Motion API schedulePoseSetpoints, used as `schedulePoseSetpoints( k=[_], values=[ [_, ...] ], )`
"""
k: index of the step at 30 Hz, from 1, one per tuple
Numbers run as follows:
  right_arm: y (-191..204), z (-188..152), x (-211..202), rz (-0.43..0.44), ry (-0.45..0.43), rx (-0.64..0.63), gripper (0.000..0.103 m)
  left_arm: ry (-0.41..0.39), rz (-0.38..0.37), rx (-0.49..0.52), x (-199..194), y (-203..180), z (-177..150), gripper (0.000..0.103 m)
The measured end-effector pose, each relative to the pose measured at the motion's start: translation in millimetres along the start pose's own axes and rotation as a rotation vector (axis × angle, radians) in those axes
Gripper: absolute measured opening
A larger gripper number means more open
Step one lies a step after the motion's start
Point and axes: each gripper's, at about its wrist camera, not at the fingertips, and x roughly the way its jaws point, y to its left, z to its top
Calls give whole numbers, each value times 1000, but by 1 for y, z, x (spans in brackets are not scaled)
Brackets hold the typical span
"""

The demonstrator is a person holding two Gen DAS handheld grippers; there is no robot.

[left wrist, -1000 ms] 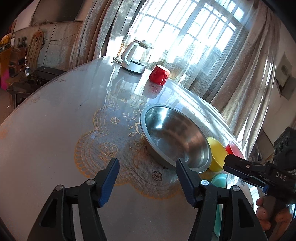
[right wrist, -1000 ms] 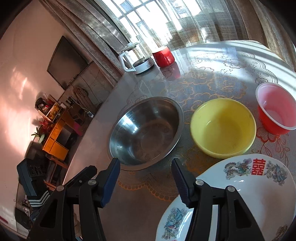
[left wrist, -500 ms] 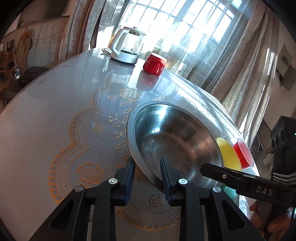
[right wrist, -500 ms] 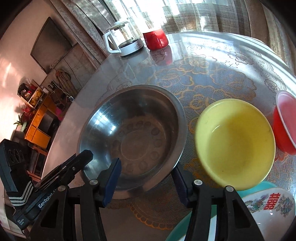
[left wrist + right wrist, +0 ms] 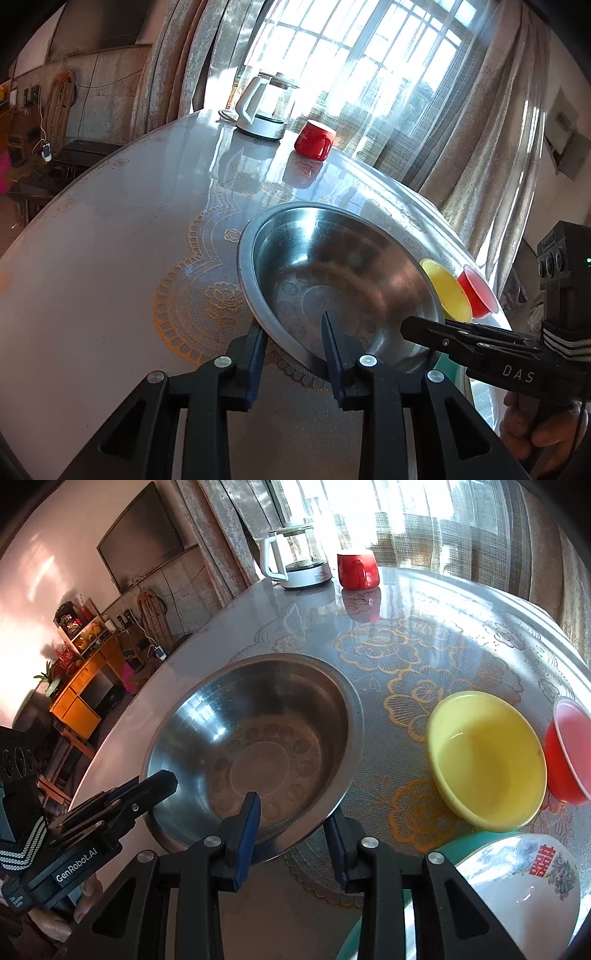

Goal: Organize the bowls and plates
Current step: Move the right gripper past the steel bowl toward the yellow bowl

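Observation:
A large steel bowl sits on the round table. My left gripper is shut on the steel bowl's near rim, one finger inside and one outside. My right gripper straddles the rim on the other side and looks closed on it too. A yellow bowl and a red bowl stand to the right of the steel bowl. A white patterned plate on a teal plate lies at the near right.
A white kettle and a red mug stand at the table's far edge by the curtained window. A lace-patterned mat lies under the bowls. A TV and an orange cabinet stand beyond the table's left edge.
Both grippers moved forward onto the steel bowl's rim and closed on it from opposite sides; a second ago both were wide open, short of the bowl.

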Motion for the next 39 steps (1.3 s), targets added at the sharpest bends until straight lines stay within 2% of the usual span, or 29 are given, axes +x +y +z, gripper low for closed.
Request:
schedulePoseSetpoints(
  k=[12, 21, 26, 30, 35, 39],
  values=[
    [41, -50, -30, 106, 12, -58, 35, -5, -1, -18, -67, 13, -49, 32],
    [56, -80, -31, 143, 38, -74, 35, 24, 30, -23, -84, 18, -80, 32],
    [57, -89, -27, 114, 43, -89, 35, 22, 54, 12, -86, 13, -89, 32],
    [58, -92, -31, 98, 29, -99, 36, 22, 35, -3, -88, 16, -91, 33],
    [56, -95, -37, 87, 12, -106, 37, -7, 88, 21, -96, 16, -89, 36],
    [50, -94, -41, 89, 3, -92, 39, -38, 113, -3, -105, 24, -84, 42]
  ],
)
